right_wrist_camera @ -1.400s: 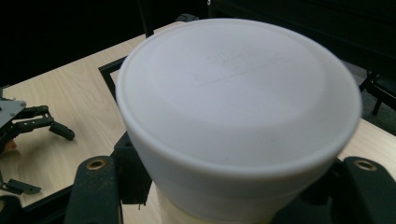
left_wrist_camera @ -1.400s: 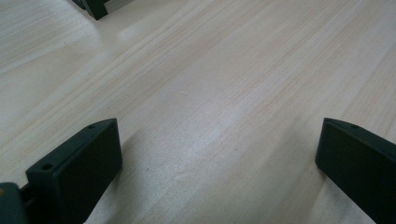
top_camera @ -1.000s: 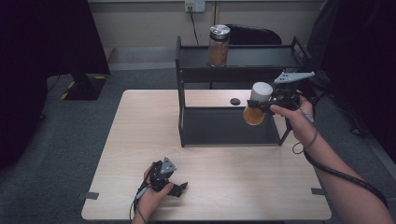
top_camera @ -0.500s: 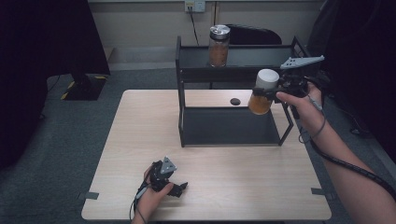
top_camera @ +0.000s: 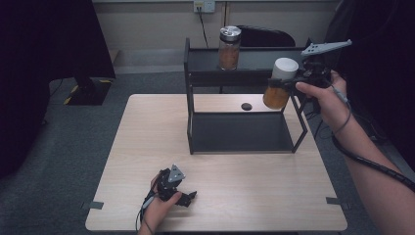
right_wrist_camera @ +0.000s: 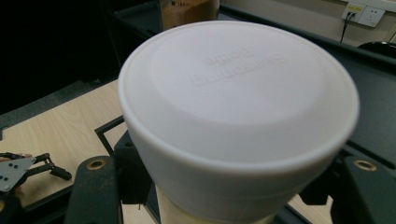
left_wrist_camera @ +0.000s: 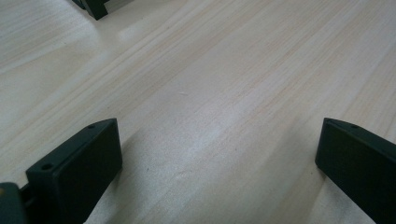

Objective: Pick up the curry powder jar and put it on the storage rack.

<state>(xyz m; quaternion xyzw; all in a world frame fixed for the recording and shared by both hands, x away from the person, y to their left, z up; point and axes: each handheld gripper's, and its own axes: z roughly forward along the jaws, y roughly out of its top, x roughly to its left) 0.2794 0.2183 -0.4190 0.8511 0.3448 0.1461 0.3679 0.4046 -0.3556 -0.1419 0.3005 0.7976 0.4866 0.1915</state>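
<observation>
1. We see the right gripper [top_camera: 288, 83] clenched on the white-lidded jar [top_camera: 279, 85], amber contents, upright, in the air.
2. Jar sits at the right end of the black shelf rack [top_camera: 195, 73], level with its top tier, just in front of it.
3. Second jar [top_camera: 228, 48], metal lid, stands on the rack's top tier, left of the held jar.
4. Left gripper [top_camera: 188, 198] rests on the surface [top_camera: 244, 196] well in front of the rack, released, nothing between its jaws.
</observation>
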